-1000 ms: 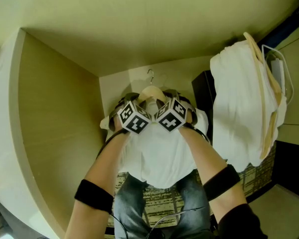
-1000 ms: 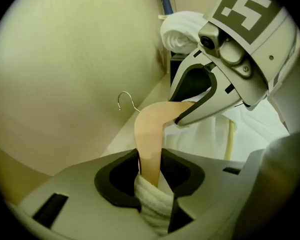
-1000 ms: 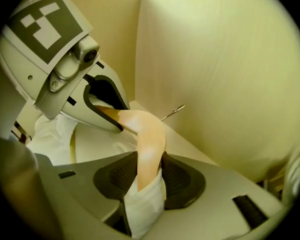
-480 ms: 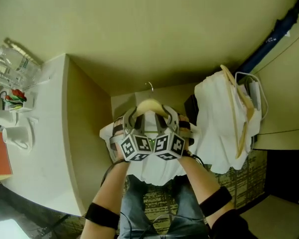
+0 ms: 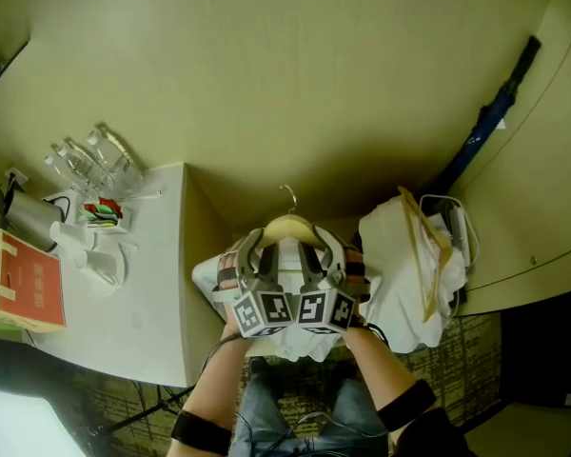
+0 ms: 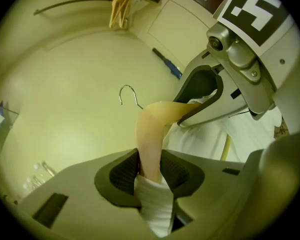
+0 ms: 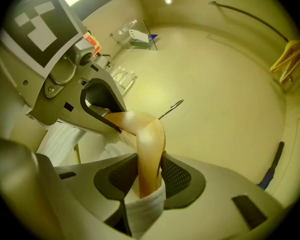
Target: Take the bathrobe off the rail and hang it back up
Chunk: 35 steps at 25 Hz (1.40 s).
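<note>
A white bathrobe [image 5: 214, 276] hangs on a pale wooden hanger [image 5: 287, 227] with a metal hook [image 5: 288, 196], held free in front of the person. My left gripper [image 5: 252, 246] is shut on the hanger's left shoulder and the robe cloth over it. My right gripper [image 5: 316, 246] is shut on the right shoulder. In the left gripper view the wooden hanger [image 6: 149, 144] and white bathrobe cloth [image 6: 154, 209] sit pinched between the pads. The right gripper view shows the hanger [image 7: 149, 156] and cloth [image 7: 142, 206] clamped the same way. The rail [image 7: 245, 15] runs above.
A second white robe [image 5: 400, 274] on a wooden hanger [image 5: 421, 255] hangs to the right. A white counter [image 5: 124, 322] at left carries glasses [image 5: 90, 155], cups and an orange box [image 5: 24, 284]. A blue umbrella [image 5: 490, 112] leans at the back right.
The head view has tilted up and pulled back: the counter with glasses has come into sight at left. Both grippers stay clamped on the hanger, now lower in the view.
</note>
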### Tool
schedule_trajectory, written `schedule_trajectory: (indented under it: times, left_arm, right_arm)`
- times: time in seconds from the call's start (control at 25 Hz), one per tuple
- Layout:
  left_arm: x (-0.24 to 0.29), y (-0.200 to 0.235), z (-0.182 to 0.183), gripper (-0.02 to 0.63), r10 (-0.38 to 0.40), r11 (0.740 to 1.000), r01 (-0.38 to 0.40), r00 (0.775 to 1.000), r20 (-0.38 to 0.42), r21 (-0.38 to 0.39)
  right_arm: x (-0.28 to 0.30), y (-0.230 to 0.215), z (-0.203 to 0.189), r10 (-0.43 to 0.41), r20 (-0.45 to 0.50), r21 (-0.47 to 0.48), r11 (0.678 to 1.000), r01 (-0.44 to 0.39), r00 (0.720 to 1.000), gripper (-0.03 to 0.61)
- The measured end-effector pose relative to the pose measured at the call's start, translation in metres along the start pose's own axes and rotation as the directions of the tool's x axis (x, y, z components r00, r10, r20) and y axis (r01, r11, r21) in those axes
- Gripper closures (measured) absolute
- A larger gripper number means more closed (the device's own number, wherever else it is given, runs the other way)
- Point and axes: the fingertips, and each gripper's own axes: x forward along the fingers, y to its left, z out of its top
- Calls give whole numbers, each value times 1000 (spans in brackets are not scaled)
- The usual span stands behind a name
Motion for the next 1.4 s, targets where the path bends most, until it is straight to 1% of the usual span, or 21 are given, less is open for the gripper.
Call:
schedule_trajectory:
  times: [0.08,0.16,0.28,0.48,0.56,0.72,0.96,1.12,1.24,1.4]
  left_arm:
    - [-13,26,26,482,39,999,-39,999,28,-6]
    - [-28,51,53,482,72,997,-71,996,54,-16]
    - [-44,83,89,482,111,994,-112,989,96,5]
    - [-71,141,165,482,182,981,-190,967,181,29]
    - [-83,164,197,482,204,976,-215,955,214,29]
    - [-111,210,261,480,235,970,-243,934,269,-4]
    - [-151,270,349,482,276,951,-306,896,347,33]
    - [-176,303,395,482,295,938,-342,876,382,61]
    - [-192,326,425,482,300,929,-360,866,401,82]
    - [-210,353,458,482,301,927,-366,855,423,80]
  right_arm:
    - [-12,-24,30,-24,35,-24,999,24,999,420]
    - [-26,-45,55,-35,44,-42,998,37,998,420]
    - [-45,-84,93,-84,86,-73,993,91,993,420]
    - [-74,-153,157,-158,196,-89,980,178,968,420]
    - [-85,-178,178,-177,228,-89,975,201,957,420]
    - [-111,-231,227,-226,295,-90,961,262,929,420]
    - [-154,-306,295,-276,357,-73,944,321,892,420]
    - [-181,-345,333,-307,382,-77,929,361,872,419]
    - [-198,-369,360,-319,394,-81,922,379,862,419]
    - [-217,-399,392,-345,412,-81,908,411,843,419]
